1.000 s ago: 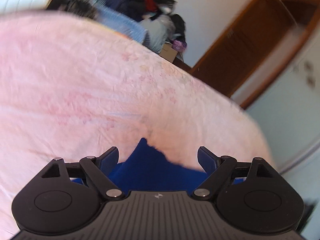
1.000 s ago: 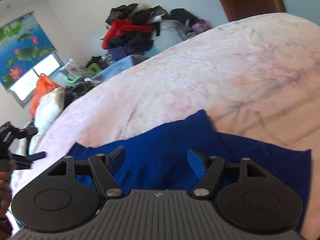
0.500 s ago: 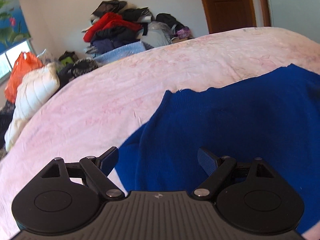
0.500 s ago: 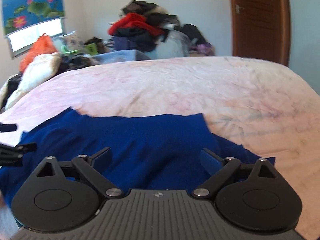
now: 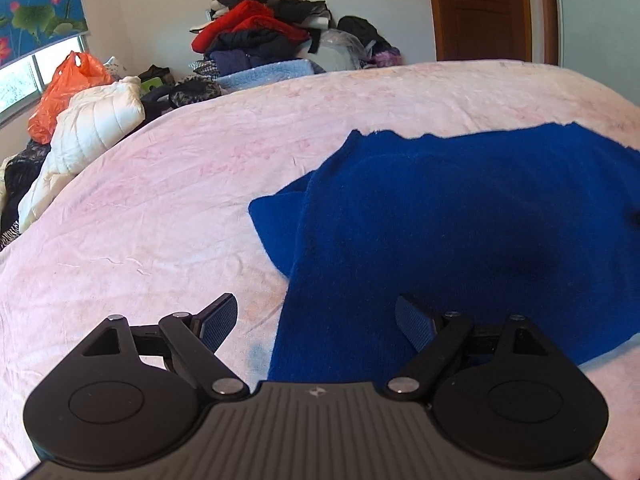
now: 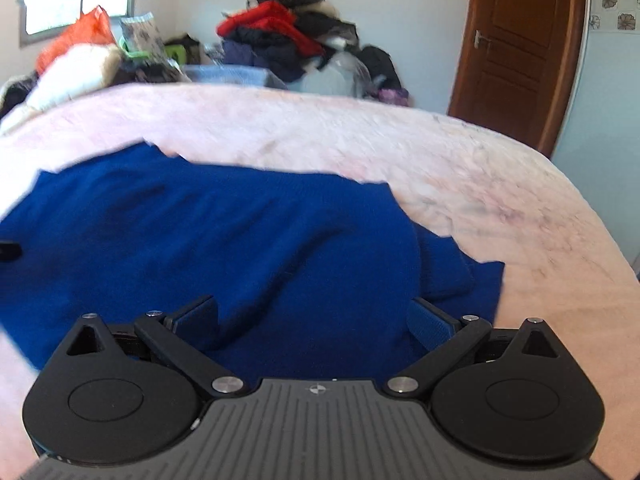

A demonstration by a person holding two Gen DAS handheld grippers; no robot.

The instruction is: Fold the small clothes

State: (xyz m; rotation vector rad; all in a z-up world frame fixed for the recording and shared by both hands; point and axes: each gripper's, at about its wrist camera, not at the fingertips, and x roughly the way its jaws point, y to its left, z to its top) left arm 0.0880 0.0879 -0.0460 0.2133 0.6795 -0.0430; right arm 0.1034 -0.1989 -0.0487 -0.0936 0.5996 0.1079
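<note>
Looking along both tools, we note a blue garment [image 5: 460, 216] spread flat on the pink bed cover [image 5: 160, 200]; left tool [image 5: 316, 320] released, jaws wide over the garment's left edge; right tool [image 6: 314, 322] released, jaws wide, hovering above cloth, nothing gripped.

**What the two wrist views are not showing**

The blue garment [image 5: 460, 240] is running off the right edge ahead of the left gripper [image 5: 316, 322], and its near hem is disappearing under that gripper's body. In the right wrist view, motion blur is smearing the pink bedcover [image 6: 460, 168] and the clothes pile [image 6: 288, 36] beyond it. A dark object [image 6: 9, 250] at the far left edge is being cut off, possibly the other gripper's tip.
</note>
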